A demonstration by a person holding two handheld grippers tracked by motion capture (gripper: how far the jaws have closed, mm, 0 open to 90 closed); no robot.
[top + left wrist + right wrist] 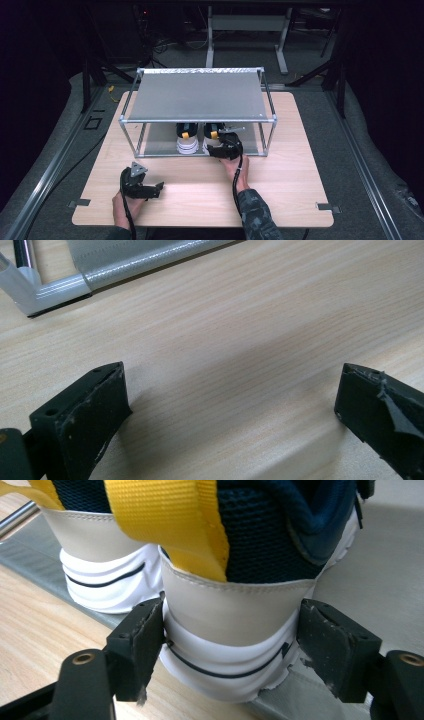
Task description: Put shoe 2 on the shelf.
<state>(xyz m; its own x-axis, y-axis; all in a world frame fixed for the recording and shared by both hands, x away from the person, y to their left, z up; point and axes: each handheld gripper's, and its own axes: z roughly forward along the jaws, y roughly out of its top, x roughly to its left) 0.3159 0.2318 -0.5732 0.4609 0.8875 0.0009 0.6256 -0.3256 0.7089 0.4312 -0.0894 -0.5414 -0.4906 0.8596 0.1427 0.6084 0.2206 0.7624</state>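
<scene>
**Right shoe gripped at the heel on the rack's lower shelf**

Right shoe [235, 615] of a pair, heel toward the person, on the grey lower shelf [250, 142] of a metal-tube rack [200, 95]; white sole, cream heel counter, navy mesh upper, yellow pull strap [170, 525]; heel just at the shelf's front edge, over the wooden table [200, 190]. Clamped at the heel by the right gripper [232, 645]; black pads [142, 640] pressed against both sides of the sole and heel counter, jaws part-way closed around it. Seen from above, right gripper [225, 147] level at the shelf front, held by a hand [235, 167] with a patterned sleeve behind and a cable trailing along the forearm.

Left shoe [100, 575] just beside, same colours, also heel outward, nearly touching its partner; both shoes [187, 140] under the rack's grey top panel.

Left gripper [157, 189] well apart from the shoes, low over the bare table near the front left, held by the other hand [122, 202], grey three-cornered plate on top; in the left gripper view, jaws spread wide with plain wood grain between them, pinching nothing [230, 405]; one corner joint of the rack [45, 290] at upper left of that view.
</scene>
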